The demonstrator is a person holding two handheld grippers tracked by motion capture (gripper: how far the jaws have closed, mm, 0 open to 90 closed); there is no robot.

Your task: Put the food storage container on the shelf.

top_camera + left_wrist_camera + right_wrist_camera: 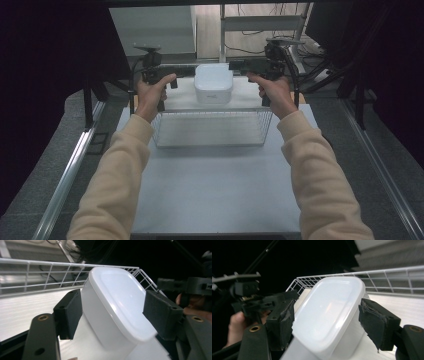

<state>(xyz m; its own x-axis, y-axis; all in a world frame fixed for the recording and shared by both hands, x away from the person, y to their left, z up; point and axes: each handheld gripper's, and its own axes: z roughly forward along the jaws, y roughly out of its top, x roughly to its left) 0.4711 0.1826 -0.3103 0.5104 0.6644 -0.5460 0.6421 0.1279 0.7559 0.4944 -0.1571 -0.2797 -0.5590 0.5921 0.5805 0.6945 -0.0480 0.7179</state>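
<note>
A white lidded plastic container (213, 84) rests inside a white wire basket (165, 131), near its far wall. My left gripper (184, 73) reaches in from the left and my right gripper (239, 65) from the right, both at the container's upper edge. In the left gripper view the container (117, 302) lies tilted between the two black pads (70, 312) of my left gripper (113, 312), which stand wide apart at its sides. In the right gripper view my right gripper (325, 320) brackets the container (329, 312) the same way, its pads (374, 323) spread wide.
The basket stands on a white board (215, 190) on a grey table. Metal rails (70, 170) run along both table sides. Dark curtains flank the table, and a shelf frame with cables (260, 30) stands behind it.
</note>
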